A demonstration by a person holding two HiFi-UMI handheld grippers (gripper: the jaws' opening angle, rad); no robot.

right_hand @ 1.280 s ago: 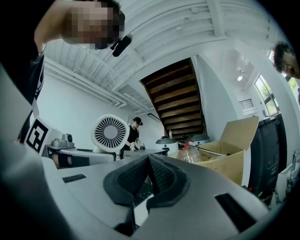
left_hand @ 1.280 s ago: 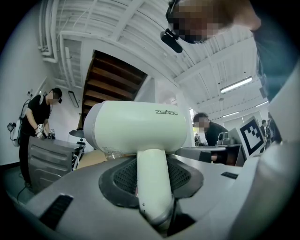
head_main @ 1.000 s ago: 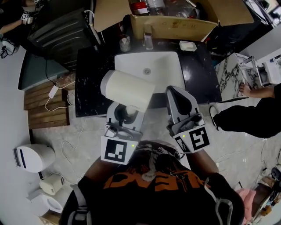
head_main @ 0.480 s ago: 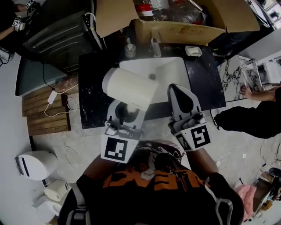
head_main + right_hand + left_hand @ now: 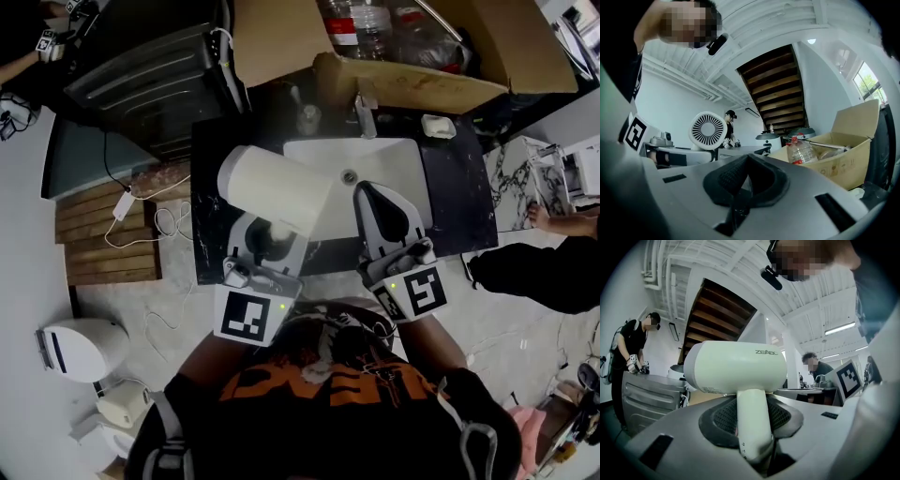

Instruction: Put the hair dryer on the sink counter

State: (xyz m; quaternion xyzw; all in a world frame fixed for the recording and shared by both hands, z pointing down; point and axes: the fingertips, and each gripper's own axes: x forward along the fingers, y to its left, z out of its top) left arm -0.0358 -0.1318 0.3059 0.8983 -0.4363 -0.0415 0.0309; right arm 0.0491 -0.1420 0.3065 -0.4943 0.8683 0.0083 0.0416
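Observation:
A cream hair dryer [image 5: 272, 187] hangs in the air over the front left part of the black sink counter [image 5: 214, 216], beside the white basin [image 5: 380, 169]. My left gripper [image 5: 273, 232] is shut on its handle, barrel uppermost. In the left gripper view the handle [image 5: 752, 420] stands between the dark pads, and the barrel [image 5: 736, 366] lies across above them. My right gripper [image 5: 382, 208] hovers over the basin's front edge, shut with nothing in it. In the right gripper view its jaws [image 5: 747, 174] meet, and the dryer's round rear grille [image 5: 708, 131] shows at the left.
A faucet [image 5: 366, 112], a soap bottle [image 5: 307, 119] and a soap dish [image 5: 438, 125] stand along the counter's back. Behind it is an open cardboard box [image 5: 403, 75] with plastic bottles. A black appliance [image 5: 141, 75] stands at the left, a wooden pallet [image 5: 103, 234] and cable on the floor.
The counter and basin have slid right and lower in the head view as the person moved. Both grippers keep their pose, the left still holding the dryer.

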